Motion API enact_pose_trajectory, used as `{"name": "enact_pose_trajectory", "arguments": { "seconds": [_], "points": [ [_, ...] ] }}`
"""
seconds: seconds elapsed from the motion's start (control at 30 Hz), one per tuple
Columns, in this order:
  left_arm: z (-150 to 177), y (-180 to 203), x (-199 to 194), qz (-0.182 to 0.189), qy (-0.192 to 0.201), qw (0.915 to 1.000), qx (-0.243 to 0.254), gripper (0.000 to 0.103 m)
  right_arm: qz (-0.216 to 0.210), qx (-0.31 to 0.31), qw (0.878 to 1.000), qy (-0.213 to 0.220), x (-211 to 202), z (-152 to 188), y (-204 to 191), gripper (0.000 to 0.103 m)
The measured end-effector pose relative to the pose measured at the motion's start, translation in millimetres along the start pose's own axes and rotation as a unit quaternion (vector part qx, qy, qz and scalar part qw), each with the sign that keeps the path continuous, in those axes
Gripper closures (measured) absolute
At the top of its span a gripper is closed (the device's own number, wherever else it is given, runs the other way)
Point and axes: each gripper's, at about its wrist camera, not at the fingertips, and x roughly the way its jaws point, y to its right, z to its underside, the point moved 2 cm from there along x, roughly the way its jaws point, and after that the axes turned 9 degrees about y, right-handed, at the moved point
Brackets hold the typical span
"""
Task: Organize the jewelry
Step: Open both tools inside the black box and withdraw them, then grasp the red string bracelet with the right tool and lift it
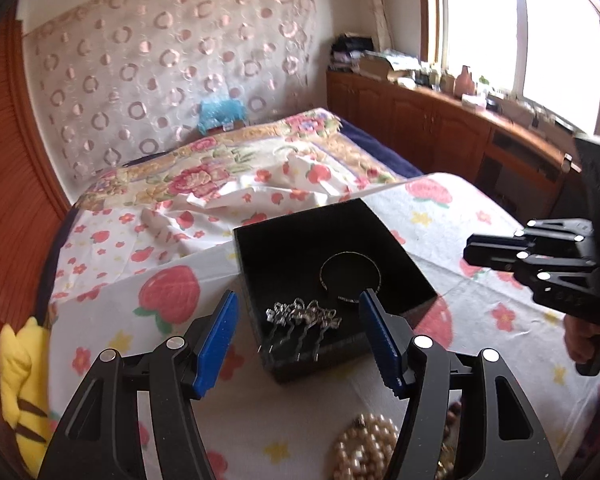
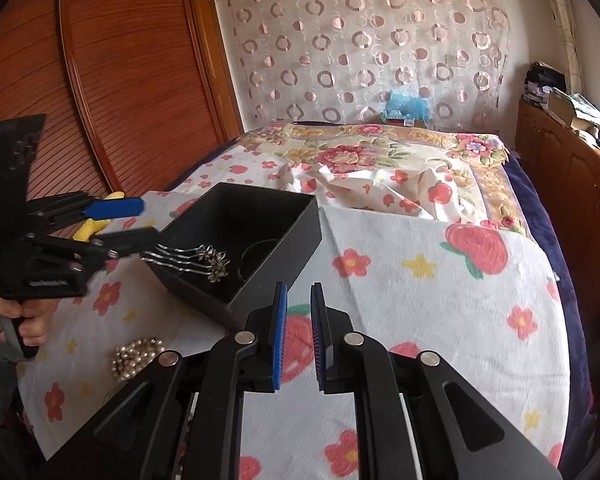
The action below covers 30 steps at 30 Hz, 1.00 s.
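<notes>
left gripper (image 1: 298,300) fingers spread over black box (image 1: 300,232), hairpins (image 1: 304,320) inside, right gripper (image 2: 299,292) fingers nearly together, empty

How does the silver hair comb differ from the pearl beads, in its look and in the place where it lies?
The silver hair comb lies in the black box, its prongs resting on the box's near wall; the pearl beads lie outside the box, on the strawberry-print cloth. The comb is thin metal with long prongs and an ornate top; the beads are round, cream-coloured and heaped together. Neither one is held by a gripper.

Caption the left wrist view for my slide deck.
Open left hand-held gripper above black box holding hairpins and bangle.
</notes>
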Motion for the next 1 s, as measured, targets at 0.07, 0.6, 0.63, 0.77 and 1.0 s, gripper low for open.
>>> {"name": "enact_pose_trajectory", "arguments": {
  "seconds": [0.07, 0.6, 0.63, 0.77, 1.0],
  "points": [
    [4.6, -6.5, -13.1, 0.001, 0.009, 0.9998, -0.015, 0.042, 0.000, 0.002, 1.000, 0.000, -3.0, 2.5, -2.9, 0.089],
    [54.4, -17.9, -63.5, -0.011, 0.007, 0.9986, -0.051, 0.042, -0.004, -0.004, 1.000, -0.004, -37.4, 32.7, -38.7, 0.089],
    [58.1, -16.4, -66.5, -0.010, 0.007, 0.9986, -0.052, 0.042, -0.003, -0.006, 1.000, -0.006, -40.4, 35.7, -41.5, 0.088],
    [71.7, -9.4, -76.6, -0.005, 0.006, 0.9983, -0.058, 0.042, -0.003, -0.008, 1.000, -0.012, -53.3, 50.6, -50.5, 0.077],
    [92.1, 3.1, -92.5, 0.008, 0.001, 0.9978, -0.066, 0.042, -0.012, 0.003, 0.998, -0.054, -59.8, 83.2, -60.4, 0.075]
  ]
}}
